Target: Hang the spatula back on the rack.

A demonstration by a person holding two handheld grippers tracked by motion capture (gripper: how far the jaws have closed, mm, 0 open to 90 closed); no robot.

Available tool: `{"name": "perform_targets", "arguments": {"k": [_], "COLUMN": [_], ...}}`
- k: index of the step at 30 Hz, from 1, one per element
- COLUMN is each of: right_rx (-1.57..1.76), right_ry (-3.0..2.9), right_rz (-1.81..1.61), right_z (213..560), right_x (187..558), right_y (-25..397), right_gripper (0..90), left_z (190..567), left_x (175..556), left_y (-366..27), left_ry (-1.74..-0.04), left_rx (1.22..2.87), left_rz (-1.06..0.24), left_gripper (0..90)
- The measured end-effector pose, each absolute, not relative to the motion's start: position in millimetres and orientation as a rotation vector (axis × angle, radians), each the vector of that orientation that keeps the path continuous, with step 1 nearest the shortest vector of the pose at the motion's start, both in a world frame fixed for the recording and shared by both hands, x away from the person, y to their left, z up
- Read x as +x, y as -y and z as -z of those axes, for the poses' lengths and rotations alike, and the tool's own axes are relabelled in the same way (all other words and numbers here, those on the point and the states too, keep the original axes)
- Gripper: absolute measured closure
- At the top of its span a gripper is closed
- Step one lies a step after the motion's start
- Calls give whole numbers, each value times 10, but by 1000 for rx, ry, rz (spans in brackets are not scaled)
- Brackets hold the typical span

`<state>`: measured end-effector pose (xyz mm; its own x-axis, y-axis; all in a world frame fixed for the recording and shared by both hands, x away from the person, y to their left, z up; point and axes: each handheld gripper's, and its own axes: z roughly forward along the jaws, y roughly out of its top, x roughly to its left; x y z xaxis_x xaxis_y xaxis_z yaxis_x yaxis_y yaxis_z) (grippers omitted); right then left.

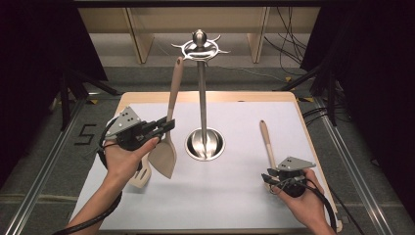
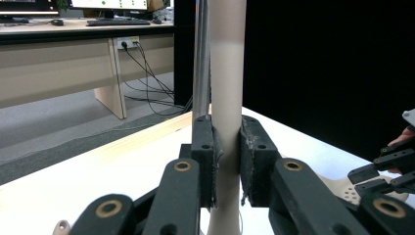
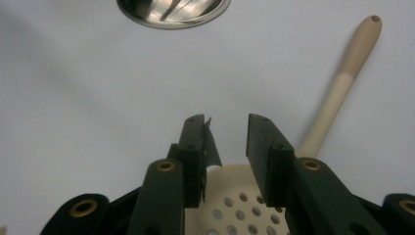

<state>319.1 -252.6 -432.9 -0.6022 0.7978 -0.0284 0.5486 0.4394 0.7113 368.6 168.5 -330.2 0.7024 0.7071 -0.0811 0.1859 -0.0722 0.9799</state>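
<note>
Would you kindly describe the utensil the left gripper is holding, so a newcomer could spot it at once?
Find the steel stand at the table's middle. Just left of it, the left gripper clamps a beige spatula held upright. Its blade is solid, unlike the slotted turner lying beneath it.

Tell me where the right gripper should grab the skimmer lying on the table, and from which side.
Grip the skimmer on its handle, just past the perforated head, coming from above with the jaws across the shaft. The handle is narrow and straight and lies flat on the table, while the head is likely too broad for the jaws. The right gripper, open, hovers over the head now, so it should probably shift along the handle first.
</note>
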Motion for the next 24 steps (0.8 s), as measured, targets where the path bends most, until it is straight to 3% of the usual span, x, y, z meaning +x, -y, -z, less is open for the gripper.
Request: {"name": "perform_targets", "arguments": {"k": [24], "right_rx": [1113], "right_ry": [-2322], "right_rz": [-960], "right_z": [4346], "right_x": [3200], "right_y": [2528], "right_gripper": [688], "left_z": [3346], "left_x": [3847], "left_y": [-1527], "left_ry": [-752], "left_rx": [1644], "left_rz": [-487], "left_gripper": [774]}}
